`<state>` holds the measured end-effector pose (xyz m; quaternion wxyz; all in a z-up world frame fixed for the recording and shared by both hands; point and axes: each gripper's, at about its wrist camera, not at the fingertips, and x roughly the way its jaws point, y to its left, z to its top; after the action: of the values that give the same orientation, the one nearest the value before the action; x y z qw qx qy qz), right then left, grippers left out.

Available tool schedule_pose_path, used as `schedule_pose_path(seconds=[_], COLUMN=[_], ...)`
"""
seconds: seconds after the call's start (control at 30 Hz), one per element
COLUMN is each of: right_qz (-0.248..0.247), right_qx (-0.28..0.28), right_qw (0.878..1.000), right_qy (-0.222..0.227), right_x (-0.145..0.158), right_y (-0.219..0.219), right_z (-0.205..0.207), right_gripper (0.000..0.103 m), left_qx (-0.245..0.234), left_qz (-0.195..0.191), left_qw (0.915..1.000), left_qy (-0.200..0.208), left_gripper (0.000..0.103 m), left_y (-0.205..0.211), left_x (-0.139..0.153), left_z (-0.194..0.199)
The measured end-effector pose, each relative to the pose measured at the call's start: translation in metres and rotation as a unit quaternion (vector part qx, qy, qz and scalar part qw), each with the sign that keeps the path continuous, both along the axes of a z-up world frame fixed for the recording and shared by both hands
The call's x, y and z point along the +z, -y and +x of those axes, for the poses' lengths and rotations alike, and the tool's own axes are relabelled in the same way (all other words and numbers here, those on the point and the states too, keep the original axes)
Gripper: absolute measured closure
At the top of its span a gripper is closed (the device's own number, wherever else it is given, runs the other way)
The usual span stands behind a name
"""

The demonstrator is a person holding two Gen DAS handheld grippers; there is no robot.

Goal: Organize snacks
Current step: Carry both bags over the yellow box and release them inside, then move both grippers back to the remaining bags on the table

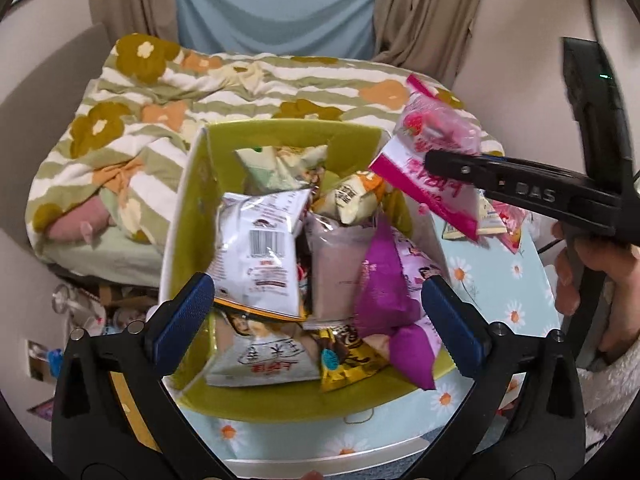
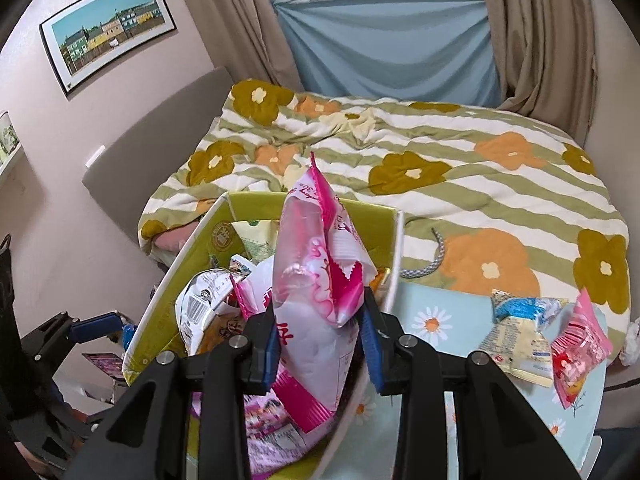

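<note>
A yellow-green box [image 1: 188, 184] stands on the daisy-print table, filled with several snack bags, among them a white barcode bag [image 1: 260, 248] and a purple bag [image 1: 384, 288]. My left gripper [image 1: 316, 312] is open and empty, its blue pads either side of the box's near end. My right gripper [image 2: 320, 340] is shut on a pink and white snack bag [image 2: 316, 280] and holds it above the box's right rim [image 2: 396, 248]. That bag [image 1: 432, 160] and the right gripper's fingers [image 1: 500, 184] also show in the left wrist view.
Two loose snacks lie on the table [image 2: 432, 304] at the right: a pale yellow and blue pack [image 2: 520, 332] and a pink pack [image 2: 580, 344]. A bed with a flowered striped blanket [image 2: 440, 168] is right behind the table. Clutter lies on the floor at the left [image 1: 92, 308].
</note>
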<state>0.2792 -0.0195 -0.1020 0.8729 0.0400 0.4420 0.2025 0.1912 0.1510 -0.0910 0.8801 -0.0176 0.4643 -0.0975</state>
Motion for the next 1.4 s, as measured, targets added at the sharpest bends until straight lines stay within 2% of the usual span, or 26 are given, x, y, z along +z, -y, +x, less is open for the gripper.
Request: schedule_pose_path(seconds=[0.23, 0.3, 0.33, 0.37, 0.4, 0.43, 0.67, 0.97, 1.07, 1.23, 1.4], right_qz=[0.004, 0.012, 0.020, 0.025, 0.029, 0.031, 0.000, 0.000, 0.002, 0.005, -0.008], right_qx=[-0.003, -0.009, -0.010, -0.012, -0.016, -0.019, -0.028, -0.043, -0.054, -0.077, -0.134], right_qw=[0.999, 0.999, 0.998, 0.998, 0.998, 0.998, 1.000, 0.999, 0.998, 0.996, 0.990], right_qy=[-0.045, -0.052, -0.053, -0.053, -0.049, -0.041, -0.009, 0.021, 0.033, 0.048, 0.052], right_x=[-0.022, -0.027, -0.028, -0.028, -0.028, -0.027, -0.018, 0.024, 0.038, 0.050, 0.050], right_y=[-0.023, -0.026, -0.026, -0.027, -0.026, -0.026, -0.022, 0.005, 0.033, 0.090, 0.162], right_z=[0.029, 0.032, 0.033, 0.032, 0.030, 0.027, 0.010, -0.019, -0.033, -0.051, -0.065], right_gripper=[0.068, 0.056, 0.040, 0.014, 0.003, 0.000, 0.000, 0.000, 0.000, 0.000, 0.000], left_qx=[-0.003, -0.002, -0.002, -0.003, -0.004, -0.005, -0.012, -0.027, -0.034, -0.052, -0.056], left_qz=[0.003, 0.000, -0.001, -0.001, -0.001, -0.001, 0.000, 0.021, 0.019, 0.000, -0.013], left_qw=[1.0000, 0.9999, 0.9999, 0.9999, 0.9998, 0.9998, 0.9998, 0.9991, 0.9985, 0.9980, 0.9981], left_qy=[-0.007, -0.013, -0.014, -0.016, -0.018, -0.019, -0.017, 0.025, 0.038, 0.035, 0.024], left_gripper=[0.000, 0.000, 0.000, 0.000, 0.000, 0.000, 0.000, 0.000, 0.000, 0.000, 0.000], left_y=[-0.015, -0.019, -0.020, -0.021, -0.022, -0.023, -0.022, 0.011, 0.039, 0.090, 0.147], left_x=[-0.008, -0.012, -0.014, -0.016, -0.017, -0.019, -0.015, 0.022, 0.032, 0.035, 0.028], left_z=[0.010, 0.012, 0.012, 0.012, 0.011, 0.011, 0.010, 0.007, 0.007, 0.016, 0.030])
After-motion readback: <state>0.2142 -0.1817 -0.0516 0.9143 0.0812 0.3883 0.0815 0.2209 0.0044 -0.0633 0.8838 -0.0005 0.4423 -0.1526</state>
